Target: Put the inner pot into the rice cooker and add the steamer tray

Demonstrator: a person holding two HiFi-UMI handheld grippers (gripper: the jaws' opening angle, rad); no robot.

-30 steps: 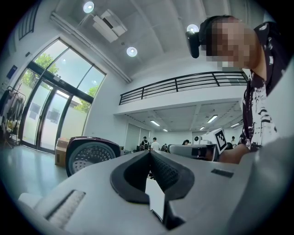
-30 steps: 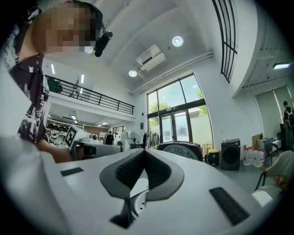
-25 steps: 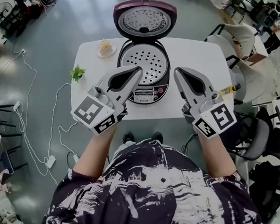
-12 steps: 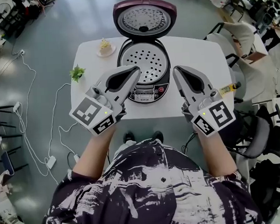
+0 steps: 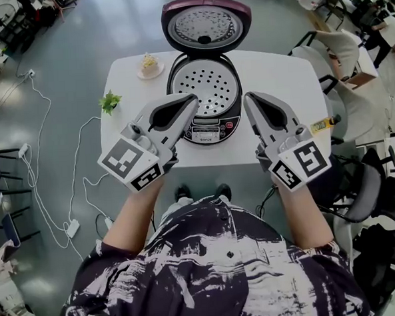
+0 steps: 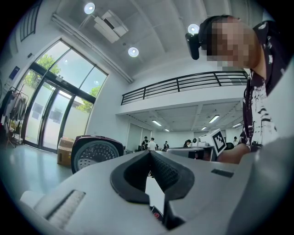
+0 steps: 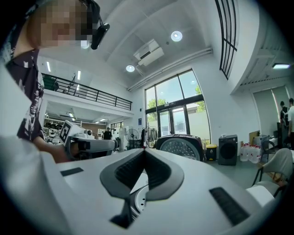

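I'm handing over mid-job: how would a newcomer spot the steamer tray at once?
On the white table, find the rice cooker with its lid raised. The steamer tray is the pale round disc full of holes lying in the cooker's body; the lid's similar disc has a dark red rim.

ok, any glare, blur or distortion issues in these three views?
Head view: evenly lit and sharp, rice cooker crisp, mild bending at the edges. Left gripper view: heavy fisheye, dark corners, windows bright and partly washed out, left gripper soft up close. Right gripper view: same fisheye and vignette, ceiling lights flare slightly.
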